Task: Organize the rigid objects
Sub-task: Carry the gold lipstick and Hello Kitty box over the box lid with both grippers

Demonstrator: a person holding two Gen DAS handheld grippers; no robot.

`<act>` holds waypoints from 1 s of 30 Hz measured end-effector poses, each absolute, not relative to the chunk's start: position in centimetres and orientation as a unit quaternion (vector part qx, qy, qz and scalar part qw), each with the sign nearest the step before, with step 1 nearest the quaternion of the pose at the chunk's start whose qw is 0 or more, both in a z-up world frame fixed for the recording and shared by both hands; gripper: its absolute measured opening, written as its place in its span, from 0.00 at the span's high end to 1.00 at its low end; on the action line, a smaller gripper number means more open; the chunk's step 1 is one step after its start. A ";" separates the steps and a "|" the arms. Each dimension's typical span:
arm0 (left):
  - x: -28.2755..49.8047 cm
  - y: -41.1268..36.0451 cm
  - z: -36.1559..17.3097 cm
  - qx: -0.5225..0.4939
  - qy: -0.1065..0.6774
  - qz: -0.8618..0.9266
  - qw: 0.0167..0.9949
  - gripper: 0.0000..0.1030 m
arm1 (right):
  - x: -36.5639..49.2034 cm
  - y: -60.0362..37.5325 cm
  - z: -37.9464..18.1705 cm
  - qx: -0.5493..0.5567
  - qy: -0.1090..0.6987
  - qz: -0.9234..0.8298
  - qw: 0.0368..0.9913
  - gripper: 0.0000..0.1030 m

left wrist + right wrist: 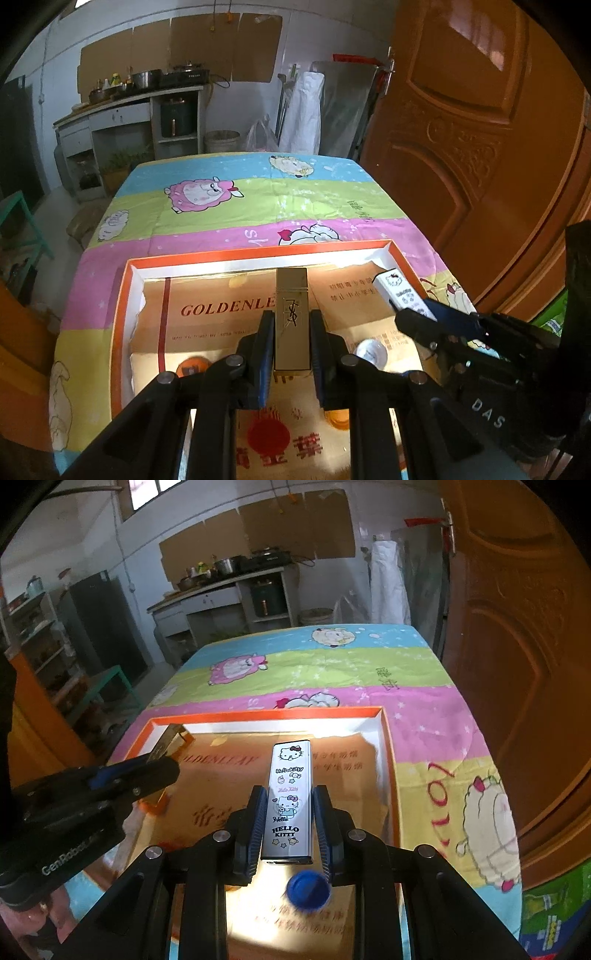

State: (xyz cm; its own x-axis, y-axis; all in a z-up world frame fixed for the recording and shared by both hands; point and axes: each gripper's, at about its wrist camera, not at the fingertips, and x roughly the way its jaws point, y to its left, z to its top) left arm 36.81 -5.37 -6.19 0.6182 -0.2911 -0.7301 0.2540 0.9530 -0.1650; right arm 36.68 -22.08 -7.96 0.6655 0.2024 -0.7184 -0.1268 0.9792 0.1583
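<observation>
Left gripper [291,332] pinches a gold YSL-marked case [291,317]; right gripper [290,819] pinches a white "Hello Kitty" case [289,801] — both above the orange-rimmed tray [258,252], lining printed "GOLDENLE…". Sheep-print tablecloth [258,199]; kitchen room.

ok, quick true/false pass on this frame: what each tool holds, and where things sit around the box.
1. The left tool is shut on the gold YSL case. True.
2. The right tool is open and holds nothing. False: it grips the Hello Kitty case.
3. Both held items are above the orange-rimmed box. True.
4. The blue cap lies on the tablecloth outside the box. False: it lies inside, below the right tool.
5. The tablecloth is plain white. False: it has coloured stripes and cartoon sheep.
</observation>
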 end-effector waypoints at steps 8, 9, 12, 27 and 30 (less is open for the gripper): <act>39.0 -5.8 -7.2 -0.017 0.429 -0.146 0.891 0.82 | 39.2 -22.7 -8.4 0.039 0.408 0.083 0.909 0.74; 39.3 -5.9 -7.4 -0.016 0.432 -0.145 0.890 0.82 | 39.4 -22.7 -8.5 0.039 0.409 0.083 0.908 0.74; 39.9 -6.1 -7.9 -0.016 0.440 -0.146 0.886 0.82 | 40.3 -22.7 -8.8 0.036 0.415 0.082 0.905 0.74; 41.9 -6.4 -10.2 -0.017 0.476 -0.139 0.868 0.82 | 42.3 -22.8 -10.9 0.039 0.454 0.081 0.886 0.74; 42.2 -6.4 -10.6 -0.019 0.482 -0.140 0.865 0.82 | 42.4 -22.7 -10.9 0.040 0.456 0.082 0.885 0.74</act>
State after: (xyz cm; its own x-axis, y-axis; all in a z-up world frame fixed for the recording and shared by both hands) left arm 42.17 -6.44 -10.59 0.4963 -0.2605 -0.8282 0.2237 0.9601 -0.1680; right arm 42.42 -22.74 -10.95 0.5708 0.1817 -0.8007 -0.1080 0.9833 0.1462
